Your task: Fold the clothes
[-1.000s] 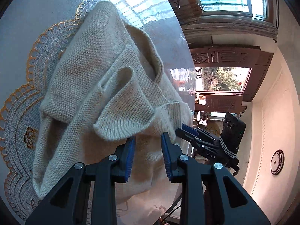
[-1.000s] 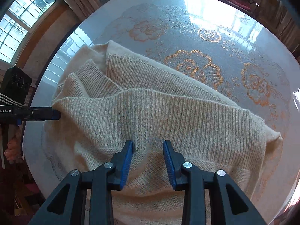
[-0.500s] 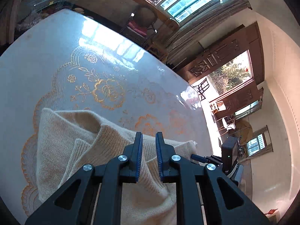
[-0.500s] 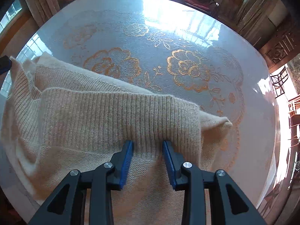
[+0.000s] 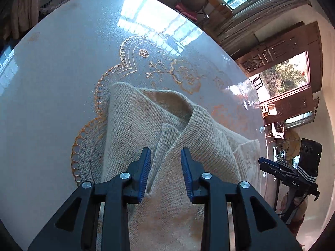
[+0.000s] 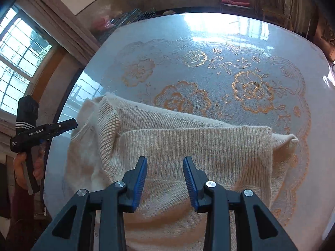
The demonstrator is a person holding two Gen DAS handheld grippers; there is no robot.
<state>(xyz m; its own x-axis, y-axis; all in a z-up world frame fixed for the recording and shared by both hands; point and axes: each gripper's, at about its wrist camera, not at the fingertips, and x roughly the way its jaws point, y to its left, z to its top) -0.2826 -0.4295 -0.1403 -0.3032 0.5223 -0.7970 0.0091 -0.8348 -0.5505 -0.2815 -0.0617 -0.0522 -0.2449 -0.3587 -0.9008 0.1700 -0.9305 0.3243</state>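
While both grippers gape empty, folded sweater (image 6: 188, 146) lies crosswise on table (image 6: 230, 41), ribbed hem rightward

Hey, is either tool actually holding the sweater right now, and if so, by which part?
Nothing is held. The left tool and the right tool both hang open over the beige sweater, with no knit pinched between the blue pads.

bare table (image 6: 240, 33) beyond the sweater (image 6: 188, 146), open passage there, sweater heaped nearside
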